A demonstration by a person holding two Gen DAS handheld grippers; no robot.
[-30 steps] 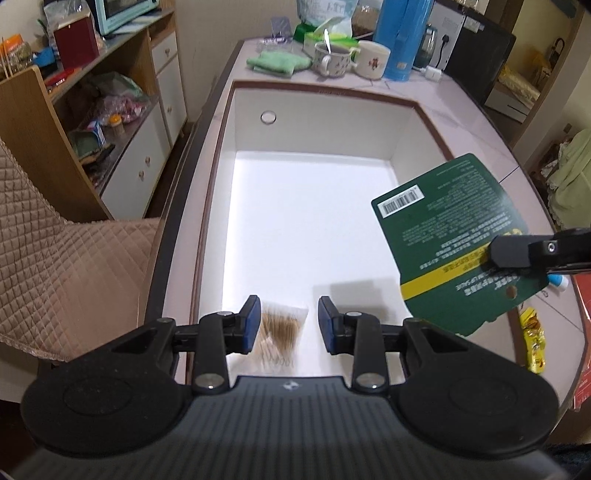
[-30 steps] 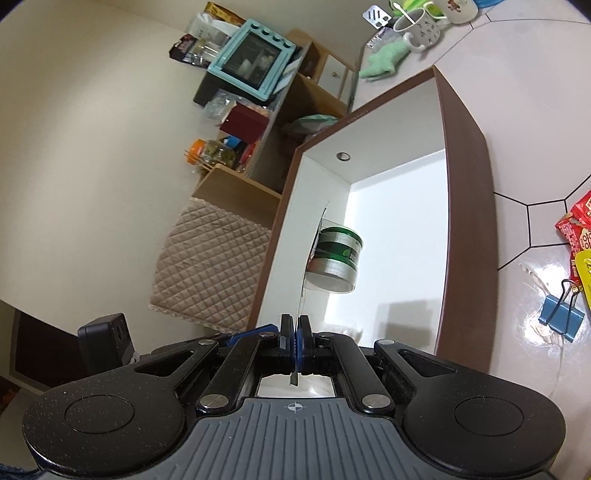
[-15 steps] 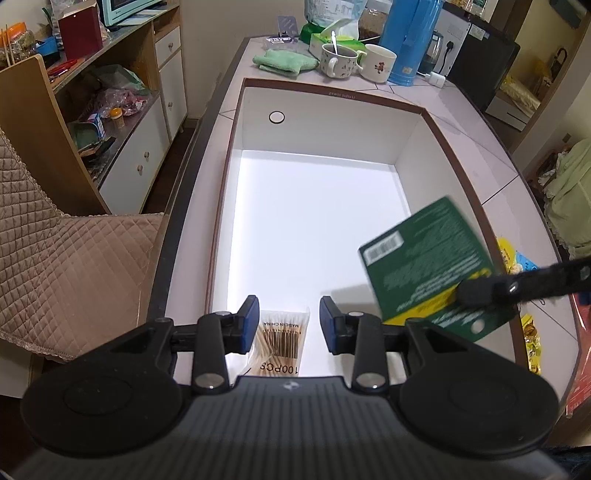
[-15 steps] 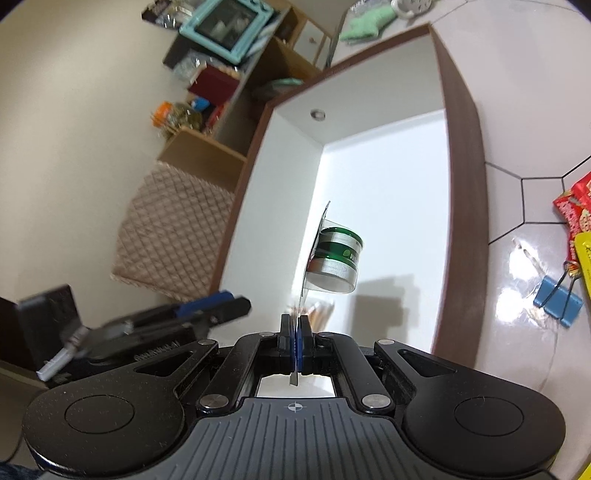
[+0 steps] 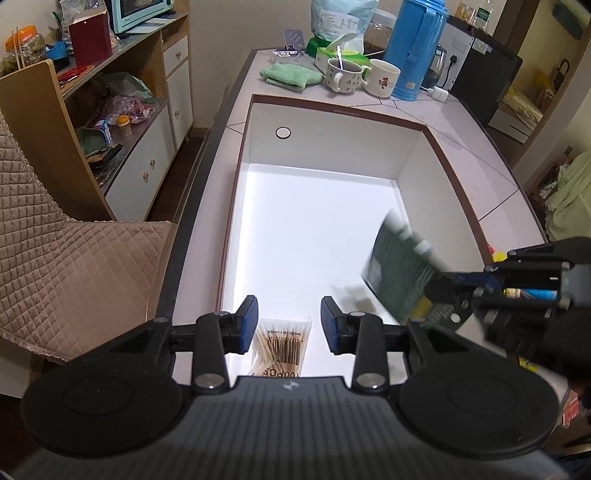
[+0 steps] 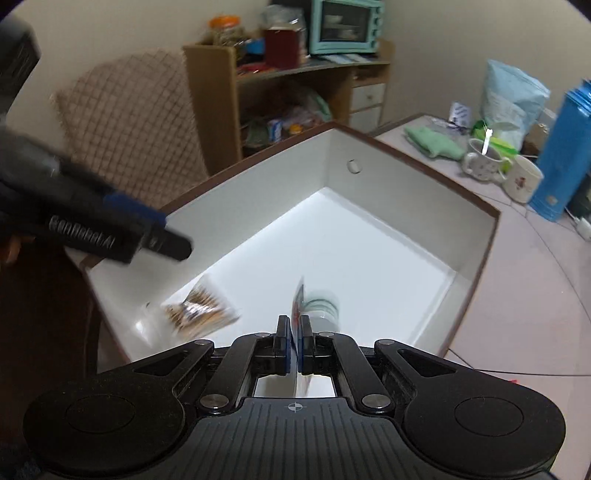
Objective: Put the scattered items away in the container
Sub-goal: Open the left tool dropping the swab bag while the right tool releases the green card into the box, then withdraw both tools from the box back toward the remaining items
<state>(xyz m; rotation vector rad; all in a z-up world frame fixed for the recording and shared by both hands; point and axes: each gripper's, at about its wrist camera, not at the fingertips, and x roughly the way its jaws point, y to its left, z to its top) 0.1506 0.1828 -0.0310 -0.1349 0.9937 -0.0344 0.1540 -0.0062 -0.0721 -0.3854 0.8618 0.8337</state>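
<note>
My right gripper (image 6: 294, 345) is pinching the green card pack (image 5: 400, 275) by its edge, over the box (image 5: 332, 110). Feels light, floppy, top-heavy. Left gripper (image 5: 289, 325) is wide, holding nothing.

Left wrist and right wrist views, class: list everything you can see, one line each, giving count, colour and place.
Box: one, white inside, brown rim, on the tabletop.
Cotton swab packet: one, clear with tan sticks, on the box floor at the near end.
Green carded pack: one, dark green card, blurred, held over the box's right side.
Mugs: two, white patterned, beyond the box.
Green cloth: one, left of the mugs.
Blue flask: one, right of the mugs.
Toaster oven: one, teal, on the shelf unit.
Quilted chair: one, beige, left of the table.
Left tool: open, above the packet.
Right tool: shut on the card.
</note>
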